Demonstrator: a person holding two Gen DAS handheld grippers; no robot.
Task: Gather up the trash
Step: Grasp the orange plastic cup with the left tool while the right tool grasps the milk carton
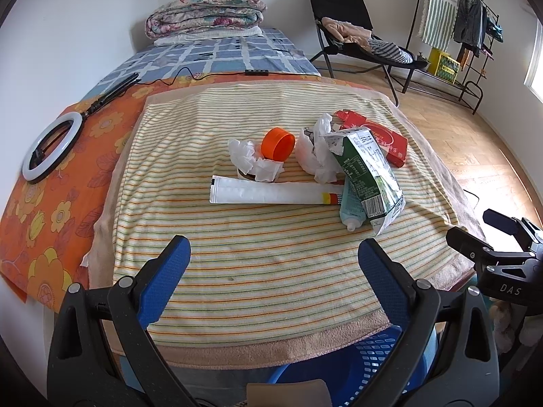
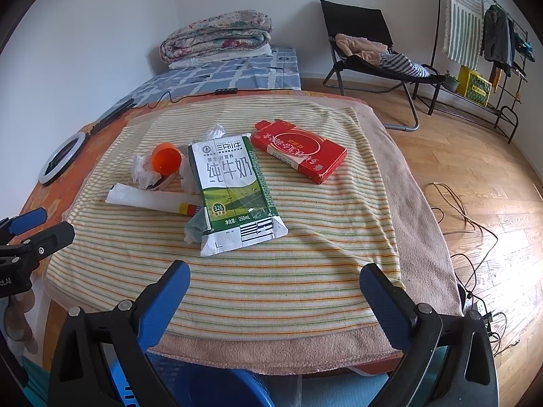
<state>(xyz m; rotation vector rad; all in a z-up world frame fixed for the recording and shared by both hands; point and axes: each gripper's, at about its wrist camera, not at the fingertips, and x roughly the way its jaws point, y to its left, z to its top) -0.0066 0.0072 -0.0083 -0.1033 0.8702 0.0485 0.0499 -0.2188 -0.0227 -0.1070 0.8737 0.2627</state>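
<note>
The trash lies in one heap on the striped towel (image 2: 305, 271): a milk carton (image 2: 234, 193) on top of a white tube (image 2: 149, 200), an orange cap (image 2: 166, 159) at its 10 o'clock, a red box (image 2: 300, 154) at its 2 o'clock. The right gripper (image 2: 275, 288) hangs at the carton's 6 o'clock, fingers wide apart and empty. The left gripper (image 1: 275, 261) is also spread and empty, with the heap at its 12 o'clock and a blue basket (image 1: 370, 366) under it.

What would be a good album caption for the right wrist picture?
Open right tool hovers before a milk carton, red box and orange cap on a striped towel.
</note>
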